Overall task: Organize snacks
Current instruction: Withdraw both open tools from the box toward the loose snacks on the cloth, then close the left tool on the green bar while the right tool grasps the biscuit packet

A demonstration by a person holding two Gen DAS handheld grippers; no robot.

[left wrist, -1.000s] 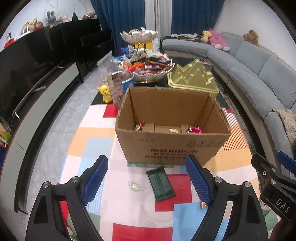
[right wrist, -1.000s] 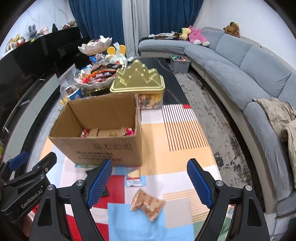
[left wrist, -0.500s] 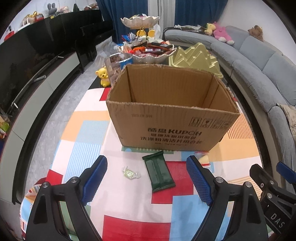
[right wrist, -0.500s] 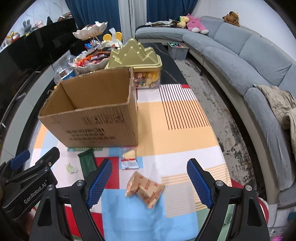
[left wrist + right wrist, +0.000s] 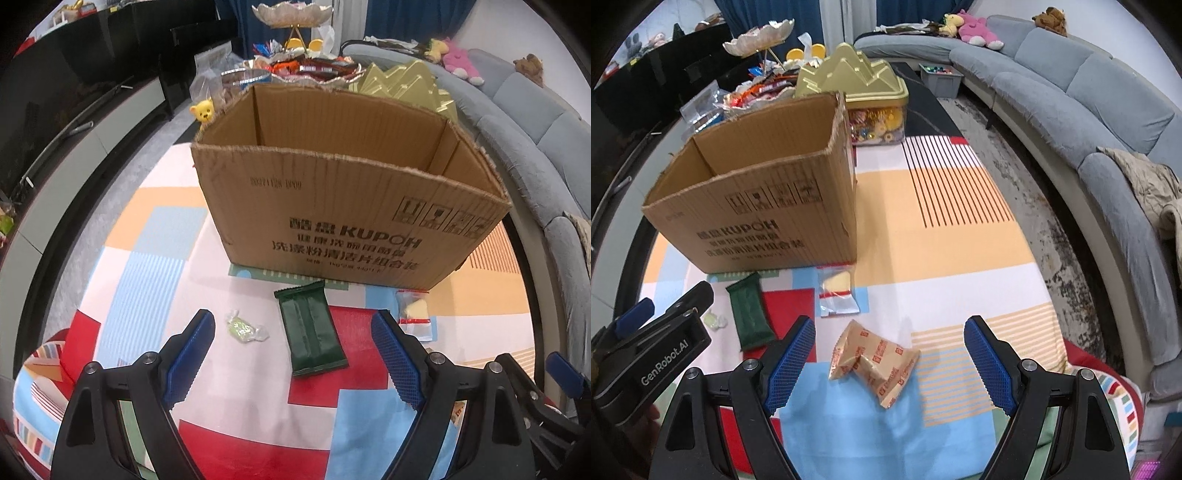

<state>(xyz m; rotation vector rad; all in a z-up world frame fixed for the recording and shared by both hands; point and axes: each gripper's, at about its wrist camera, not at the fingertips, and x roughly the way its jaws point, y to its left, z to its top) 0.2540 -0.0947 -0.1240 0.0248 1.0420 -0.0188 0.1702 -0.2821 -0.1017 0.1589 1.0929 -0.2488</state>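
Left wrist view: the left gripper (image 5: 293,356) gapes wide and empty above the dark green packet (image 5: 310,328), a green candy (image 5: 243,329) just beside it, both on the mat (image 5: 147,280) near the cardboard box (image 5: 343,218).

Right wrist view: the right gripper (image 5: 890,360) — spread wide, holding nothing — frames the tan packet (image 5: 873,360); a clear pouch (image 5: 837,291) lies at the box's front corner.

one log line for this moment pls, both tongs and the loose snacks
left tongs: open over green bar | right tongs: open over tan packet | both empty | green candy, clear sachet on mat | cardboard box behind
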